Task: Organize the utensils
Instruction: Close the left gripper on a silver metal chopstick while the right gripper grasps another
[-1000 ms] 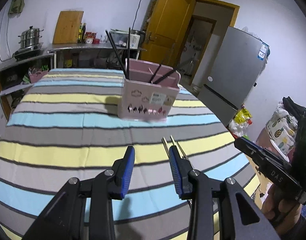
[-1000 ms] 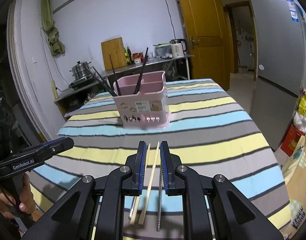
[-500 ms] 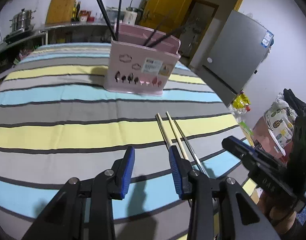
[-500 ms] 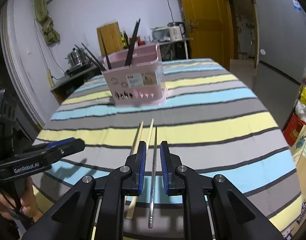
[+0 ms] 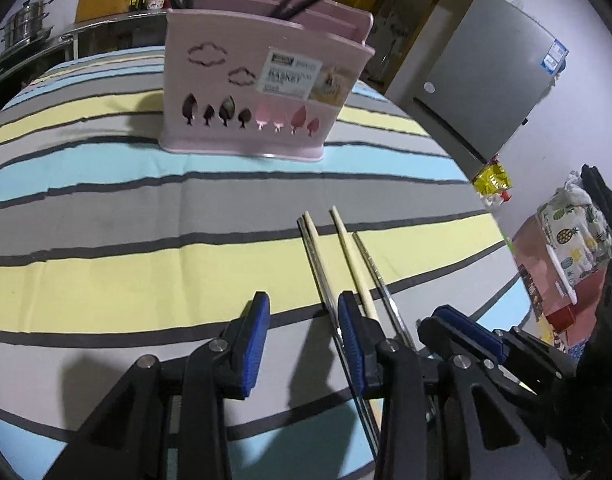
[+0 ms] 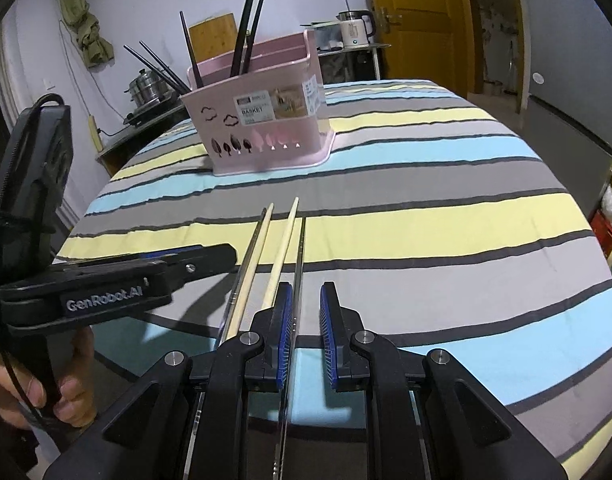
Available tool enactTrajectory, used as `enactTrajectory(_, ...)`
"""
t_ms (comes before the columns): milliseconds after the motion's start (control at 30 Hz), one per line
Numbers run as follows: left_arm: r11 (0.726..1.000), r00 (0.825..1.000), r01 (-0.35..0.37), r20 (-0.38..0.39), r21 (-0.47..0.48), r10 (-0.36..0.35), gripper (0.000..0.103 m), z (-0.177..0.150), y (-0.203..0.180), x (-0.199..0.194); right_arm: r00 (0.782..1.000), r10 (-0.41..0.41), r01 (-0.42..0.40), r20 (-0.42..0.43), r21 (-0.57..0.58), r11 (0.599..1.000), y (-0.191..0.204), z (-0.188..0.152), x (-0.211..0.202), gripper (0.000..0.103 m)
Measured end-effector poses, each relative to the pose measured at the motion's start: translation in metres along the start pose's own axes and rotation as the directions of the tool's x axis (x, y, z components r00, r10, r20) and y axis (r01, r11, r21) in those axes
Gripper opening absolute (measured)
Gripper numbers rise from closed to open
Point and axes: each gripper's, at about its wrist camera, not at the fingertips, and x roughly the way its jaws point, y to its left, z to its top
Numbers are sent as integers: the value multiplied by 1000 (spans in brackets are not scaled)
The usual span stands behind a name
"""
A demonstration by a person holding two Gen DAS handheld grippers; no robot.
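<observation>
Chopsticks lie side by side on the striped tablecloth (image 6: 426,216) near its front edge: two pale wooden chopsticks (image 6: 283,246) and two slim metal chopsticks (image 6: 300,256), all pointing toward the far end of the table. The right gripper (image 6: 306,316) hangs low over them, its blue-padded fingers a little apart with one metal stick running between them; I cannot tell whether the pads touch it. Just to the left, the left gripper (image 5: 301,336), held in a person's hand (image 6: 37,384), has its fingers wider apart over bare cloth, the sticks passing by its right finger. Farther back stands the pink plastic utensil basket (image 6: 265,128), upright, with long black chopsticks (image 6: 245,28) leaning out of its compartments.
</observation>
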Motion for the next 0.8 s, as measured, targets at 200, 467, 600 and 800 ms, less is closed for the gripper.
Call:
enactTrajectory(200,997,999,-51,17,51,50,37,-2,-7,1,1000,4,-4,-13,6,1000,-2,-3,4,14)
enactTrajectory(467,984,992,-128,31,121,126,41,-4,-19,4,1000,8,-8,-16,7,1000,-3,-4,3,14)
enactTrajectory(600,983,991,-136,22,124,134,41,-6,-15,1,1000,-6,7,-19,15,1000,-7,-5,3,14)
enactTrajectory(800,985,991,-131,27,116,128,40,-11,-7,-5,1000,-2,2,-15,24,1000,-8,-5,1,14)
